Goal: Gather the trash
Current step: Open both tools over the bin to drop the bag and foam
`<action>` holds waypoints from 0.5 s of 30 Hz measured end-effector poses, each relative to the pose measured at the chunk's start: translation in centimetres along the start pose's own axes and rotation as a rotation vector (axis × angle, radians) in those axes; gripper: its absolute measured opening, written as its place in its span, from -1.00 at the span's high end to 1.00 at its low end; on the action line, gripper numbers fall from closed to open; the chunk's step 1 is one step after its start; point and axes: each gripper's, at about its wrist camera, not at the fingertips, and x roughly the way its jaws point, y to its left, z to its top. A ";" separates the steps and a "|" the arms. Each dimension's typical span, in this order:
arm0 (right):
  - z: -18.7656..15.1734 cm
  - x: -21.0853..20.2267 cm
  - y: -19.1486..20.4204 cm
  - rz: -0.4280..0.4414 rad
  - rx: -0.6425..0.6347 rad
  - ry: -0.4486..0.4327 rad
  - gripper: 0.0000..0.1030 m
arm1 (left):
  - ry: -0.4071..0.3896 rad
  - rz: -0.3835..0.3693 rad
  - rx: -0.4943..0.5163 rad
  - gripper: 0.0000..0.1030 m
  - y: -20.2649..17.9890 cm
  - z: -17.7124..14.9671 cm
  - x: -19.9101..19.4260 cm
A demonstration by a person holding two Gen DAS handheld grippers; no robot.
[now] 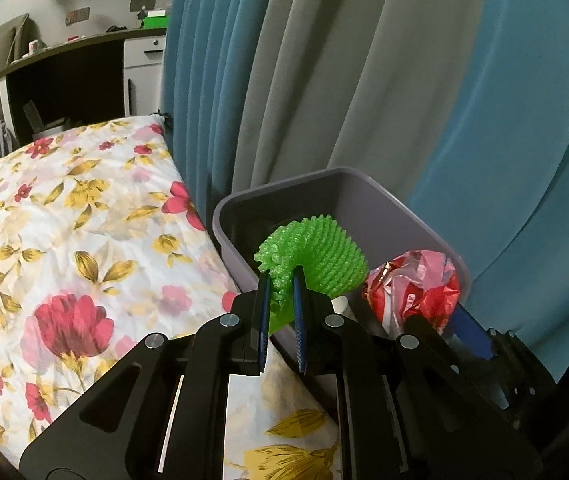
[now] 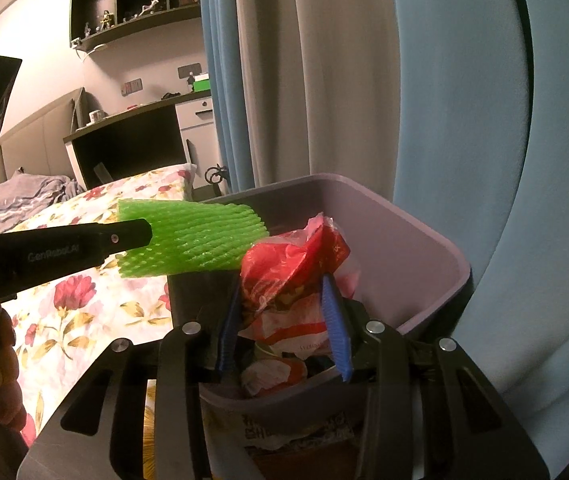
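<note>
Both pieces of trash hang over the grey bin (image 2: 424, 232) beside the bed (image 1: 64, 240), the left gripper (image 1: 281, 280) pinching green foam netting (image 1: 316, 256) above its near rim and the right gripper (image 2: 284, 292) clamping a red wrapper (image 2: 296, 264) over its middle, so the drop-off seems in hand and next both would need to spread.

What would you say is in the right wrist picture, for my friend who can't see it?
The right tongs pinch a crumpled red and white wrapper over a grey bin that already has trash in it. From the left, the left tongs hold a green foam net at the bin's edge, with a flowery bedspread and blue curtains behind.
</note>
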 end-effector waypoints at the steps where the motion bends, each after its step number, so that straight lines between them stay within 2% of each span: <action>1: 0.0 0.1 -0.1 0.001 0.000 0.001 0.17 | 0.008 -0.014 -0.004 0.79 0.0 0.0 0.2; 3: 0.0 0.1 -0.1 0.003 0.000 0.001 0.05 | 0.020 -0.041 -0.012 0.77 0.1 0.0 0.5; 5: -0.1 0.0 -0.2 0.001 0.001 -0.001 -0.06 | 0.027 -0.064 -0.011 0.63 0.1 0.0 0.8; 6: -0.2 -0.1 -0.2 -0.001 0.002 0.000 -0.07 | 0.029 -0.066 -0.009 0.48 0.1 0.0 0.8; 7: -0.2 -0.3 -0.2 -0.005 0.002 0.000 -0.08 | 0.026 -0.064 -0.009 0.16 0.2 0.0 0.8; 10: -0.3 -0.5 -0.3 -0.008 0.011 0.001 -0.33 | -0.015 -0.070 -0.017 -0.37 0.6 -0.1 -0.1; 12: -0.3 -0.6 -0.3 -0.013 0.013 -0.001 -0.49 | -0.050 -0.031 0.003 -0.63 0.8 -0.3 -0.9; 15: -0.3 -1.0 -0.3 -0.020 0.015 -0.007 -0.67 | -0.072 0.026 0.025 -0.73 1.4 -0.7 -1.6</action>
